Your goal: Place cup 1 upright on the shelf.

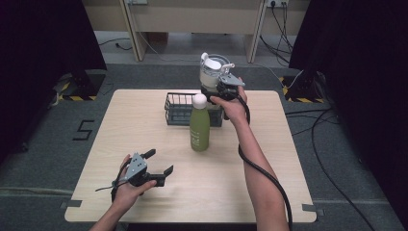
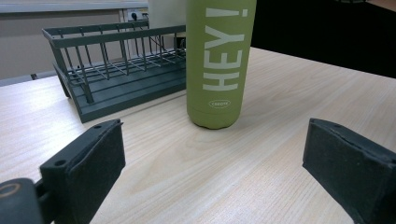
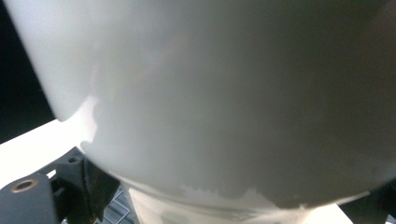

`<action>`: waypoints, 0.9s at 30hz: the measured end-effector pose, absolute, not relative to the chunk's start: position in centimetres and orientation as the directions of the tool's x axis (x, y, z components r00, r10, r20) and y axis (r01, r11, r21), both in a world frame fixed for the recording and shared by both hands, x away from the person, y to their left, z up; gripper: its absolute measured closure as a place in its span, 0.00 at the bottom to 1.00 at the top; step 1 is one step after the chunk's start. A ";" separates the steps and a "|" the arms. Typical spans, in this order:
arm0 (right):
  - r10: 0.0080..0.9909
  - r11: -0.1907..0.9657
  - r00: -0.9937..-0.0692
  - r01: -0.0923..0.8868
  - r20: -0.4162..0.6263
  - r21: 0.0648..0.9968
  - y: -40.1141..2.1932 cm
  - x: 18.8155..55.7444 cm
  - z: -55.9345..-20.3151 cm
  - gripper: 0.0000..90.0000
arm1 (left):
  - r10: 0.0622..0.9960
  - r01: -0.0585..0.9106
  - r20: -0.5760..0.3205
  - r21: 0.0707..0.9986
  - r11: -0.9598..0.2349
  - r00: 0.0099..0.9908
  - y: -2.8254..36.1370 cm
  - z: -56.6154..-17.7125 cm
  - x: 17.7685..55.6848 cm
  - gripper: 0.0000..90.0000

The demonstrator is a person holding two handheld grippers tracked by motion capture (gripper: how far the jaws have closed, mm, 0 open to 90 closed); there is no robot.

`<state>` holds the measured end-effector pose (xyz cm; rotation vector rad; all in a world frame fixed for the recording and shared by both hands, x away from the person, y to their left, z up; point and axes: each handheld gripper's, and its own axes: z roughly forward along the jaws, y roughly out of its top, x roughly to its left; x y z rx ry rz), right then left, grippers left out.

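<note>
A white tumbler (image 1: 210, 71) with a flip lid hangs over the back right of a dark green wire basket (image 1: 175, 108). My right gripper (image 1: 214, 89) is shut on its lower part. In the right gripper view the tumbler's pale wall (image 3: 224, 93) sits right against the camera, and one black jaw presses on it at the lower left. A green bottle (image 1: 199, 128) with a white cap stands upright just in front of the basket. My left gripper (image 1: 159, 162) rests low near the table's front left, open, nothing between its jaws. It faces the green bottle (image 2: 219, 60) and the basket (image 2: 107, 79).
The light wooden table (image 1: 144, 130) has bare room to the left, to the right and at the front. The right gripper's cable (image 1: 269, 180) runs along the forearm. Black curtains stand on both sides, and cables (image 1: 317, 125) lie on the floor to the right.
</note>
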<state>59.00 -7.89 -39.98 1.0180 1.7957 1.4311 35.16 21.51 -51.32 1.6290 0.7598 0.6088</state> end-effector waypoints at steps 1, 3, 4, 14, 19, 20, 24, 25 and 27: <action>0.860 0.114 -0.511 0.194 0.001 0.974 -7.9 59.0 -40.1 0.11 | 0.758 0.150 -0.015 0.983 -0.109 0.652 21.5 -51.3 35.2 0.05; 0.860 0.119 -0.510 0.200 0.000 0.973 -7.9 59.1 -40.5 0.11 | 0.758 0.151 -0.016 0.982 -0.110 0.652 21.5 -51.3 35.1 0.05; 0.860 0.119 -0.510 0.203 0.001 0.972 -7.8 59.1 -40.6 0.11 | 0.757 0.151 -0.015 0.982 -0.111 0.653 21.5 -51.3 35.1 0.05; 0.862 0.139 -0.508 0.223 -0.007 0.965 -7.6 59.4 -42.0 0.11 | 0.754 0.151 -0.013 0.982 -0.115 0.657 21.4 -51.4 35.1 0.05; 0.866 0.152 -0.500 0.229 -0.018 0.962 -7.5 59.4 -42.5 0.11 | 0.755 0.151 -0.013 0.982 -0.115 0.656 21.4 -51.4 35.1 0.05; 0.867 0.157 -0.498 0.229 -0.022 0.961 -7.5 59.4 -42.6 0.11 | 0.755 0.151 -0.013 0.982 -0.115 0.656 21.4 -51.4 35.1 0.05; 0.868 0.154 -0.497 0.226 -0.022 0.962 -7.4 59.4 -42.7 0.11 | 0.754 0.152 -0.012 0.982 -0.116 0.657 21.4 -51.4 35.1 0.05; 0.869 0.153 -0.495 0.225 -0.023 0.962 -7.4 59.4 -42.7 0.11 | 0.754 0.152 -0.012 0.981 -0.117 0.657 21.4 -51.4 35.1 0.05; 0.869 0.153 -0.494 0.224 -0.023 0.963 -7.4 59.4 -42.7 0.11 | 0.753 0.152 -0.013 0.981 -0.117 0.658 21.3 -51.4 35.0 0.05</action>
